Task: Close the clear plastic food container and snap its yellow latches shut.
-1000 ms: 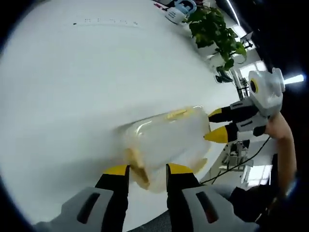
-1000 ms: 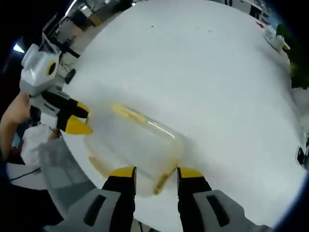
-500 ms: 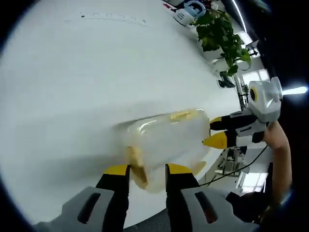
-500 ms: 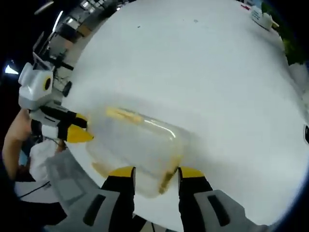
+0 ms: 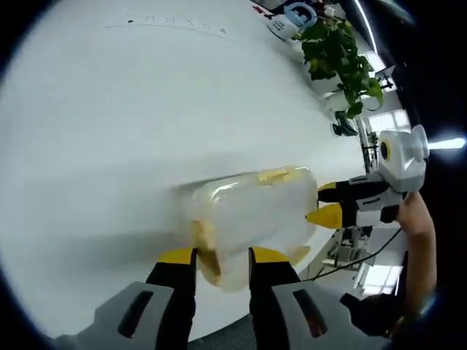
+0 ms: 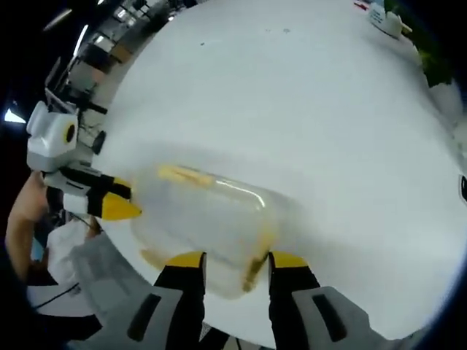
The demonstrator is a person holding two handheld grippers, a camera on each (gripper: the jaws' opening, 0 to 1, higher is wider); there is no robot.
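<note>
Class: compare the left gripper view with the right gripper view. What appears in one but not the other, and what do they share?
Left gripper view alone: a potted plant and a mug at the table's far edge, and the right gripper at the container's end. Right gripper view alone: the left gripper at the opposite end. Shared: the white table and the clear container with yellow latches.

Your white surface [image 5: 146,109] is brightly and evenly lit, nearly washed out, with a soft shadow beside the container [image 5: 252,208]. A ceiling strip light [image 5: 446,142] flares at the right edge of your left gripper view. Fisheye bending is strong toward the edges. In your right gripper view the container [image 6: 208,219] looks hazy and soft.
</note>
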